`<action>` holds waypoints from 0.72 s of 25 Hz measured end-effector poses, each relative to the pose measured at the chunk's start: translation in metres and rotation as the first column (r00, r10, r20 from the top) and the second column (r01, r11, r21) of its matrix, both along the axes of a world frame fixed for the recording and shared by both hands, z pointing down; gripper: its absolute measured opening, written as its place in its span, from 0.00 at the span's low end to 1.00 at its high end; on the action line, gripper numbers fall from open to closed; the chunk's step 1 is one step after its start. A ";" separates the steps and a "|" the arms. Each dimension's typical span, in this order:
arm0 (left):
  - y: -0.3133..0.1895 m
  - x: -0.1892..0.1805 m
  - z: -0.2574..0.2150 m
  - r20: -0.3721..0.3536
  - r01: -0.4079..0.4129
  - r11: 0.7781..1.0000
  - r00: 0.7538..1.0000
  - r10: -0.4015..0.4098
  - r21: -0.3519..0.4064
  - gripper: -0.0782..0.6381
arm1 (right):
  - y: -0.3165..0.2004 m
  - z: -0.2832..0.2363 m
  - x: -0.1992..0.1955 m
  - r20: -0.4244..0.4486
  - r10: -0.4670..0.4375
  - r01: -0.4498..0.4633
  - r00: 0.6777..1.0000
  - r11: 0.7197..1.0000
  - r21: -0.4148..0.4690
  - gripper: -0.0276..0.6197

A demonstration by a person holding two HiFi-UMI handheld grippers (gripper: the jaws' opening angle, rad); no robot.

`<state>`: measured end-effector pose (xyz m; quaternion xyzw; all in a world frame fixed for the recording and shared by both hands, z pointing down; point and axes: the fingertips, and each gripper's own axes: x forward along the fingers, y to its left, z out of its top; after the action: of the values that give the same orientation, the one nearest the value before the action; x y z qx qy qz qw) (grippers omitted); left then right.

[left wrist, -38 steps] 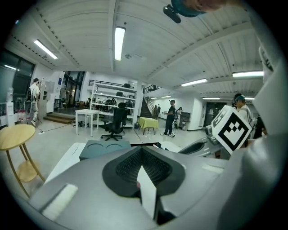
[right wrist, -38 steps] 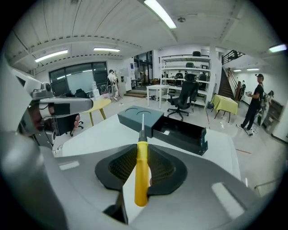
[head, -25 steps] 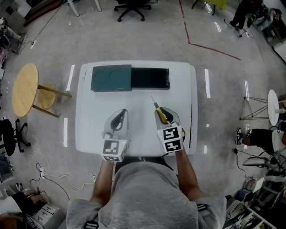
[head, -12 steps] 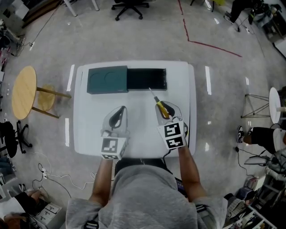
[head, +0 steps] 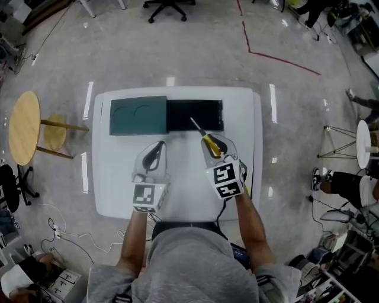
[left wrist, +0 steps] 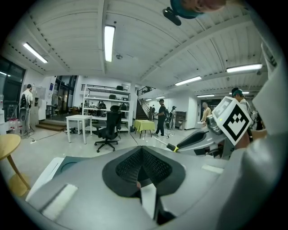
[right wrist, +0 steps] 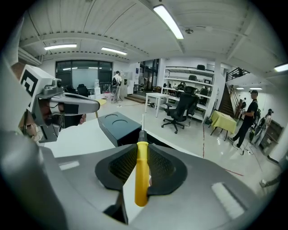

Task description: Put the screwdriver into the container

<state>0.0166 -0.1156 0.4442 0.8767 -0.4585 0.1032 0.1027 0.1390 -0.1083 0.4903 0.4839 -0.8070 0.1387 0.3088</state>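
The screwdriver (head: 206, 141) has a yellow handle and a thin metal shaft. My right gripper (head: 215, 145) is shut on the handle, seen in the right gripper view as a yellow handle (right wrist: 141, 173) pinched between the pads. The shaft points ahead, its tip over the front edge of the container's dark open tray (head: 195, 115). The container's teal lid (head: 136, 116) lies slid to the left; the right gripper view shows this teal lid (right wrist: 119, 126) ahead and left. My left gripper (head: 156, 152) hovers beside the right one, shut, holding nothing, its jaws (left wrist: 142, 167) meeting.
The white table (head: 112, 189) carries only the container. A round wooden stool (head: 22, 127) stands to its left, an office chair (head: 170, 5) beyond it, a small white round table (head: 362, 142) to the right. People stand farther off in the room.
Both grippers have moved forward over the table toward the container. The screwdriver's tip, short of the tray before, now reaches its front edge.
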 end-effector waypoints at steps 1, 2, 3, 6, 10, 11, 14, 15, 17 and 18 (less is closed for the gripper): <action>-0.006 -0.002 0.004 -0.001 0.003 1.000 1.000 -0.003 -0.005 0.12 | -0.007 0.005 -0.002 -0.005 -0.009 0.009 1.000 1.000 -0.007 0.16; -0.011 -0.004 0.009 -0.001 0.006 1.000 1.000 -0.006 -0.012 0.12 | -0.014 0.011 -0.005 -0.010 -0.019 0.019 1.000 1.000 -0.014 0.16; -0.017 -0.006 0.013 0.000 0.010 1.000 1.000 -0.010 -0.019 0.12 | -0.021 0.016 -0.008 -0.016 -0.031 0.031 0.999 0.999 -0.023 0.16; -0.030 -0.011 0.024 0.000 0.020 0.999 1.000 -0.021 -0.038 0.13 | -0.039 0.031 -0.016 -0.031 -0.072 0.070 0.997 0.996 -0.051 0.16; -0.047 -0.021 0.042 -0.003 0.043 0.997 0.999 -0.043 -0.067 0.12 | -0.060 0.051 -0.028 -0.061 -0.136 0.131 0.989 0.988 -0.077 0.16; -0.052 -0.023 0.046 -0.003 0.048 0.996 0.999 -0.048 -0.072 0.13 | -0.065 0.056 -0.030 -0.068 -0.150 0.144 0.986 0.986 -0.082 0.16; -0.063 -0.024 0.054 -0.003 0.054 0.995 0.998 -0.055 -0.080 0.12 | -0.080 0.069 -0.034 -0.087 -0.188 0.179 0.978 0.979 -0.101 0.16; -0.066 -0.024 0.057 -0.001 0.054 0.995 0.999 -0.054 -0.082 0.13 | -0.084 0.074 -0.036 -0.094 -0.202 0.192 0.975 0.975 -0.109 0.16; -0.070 -0.025 0.062 0.001 0.055 0.995 0.998 -0.056 -0.089 0.12 | -0.090 0.084 -0.039 -0.106 -0.231 0.217 0.967 0.968 -0.124 0.16; -0.071 -0.025 0.064 -0.001 0.059 0.994 0.998 -0.059 -0.095 0.12 | -0.092 0.089 -0.040 -0.112 -0.243 0.228 0.964 0.965 -0.132 0.16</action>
<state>-0.0084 -0.1870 0.5086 0.8570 -0.4787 0.1200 0.1483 0.0988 -0.2008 0.5798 0.3733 -0.8279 0.1170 0.4019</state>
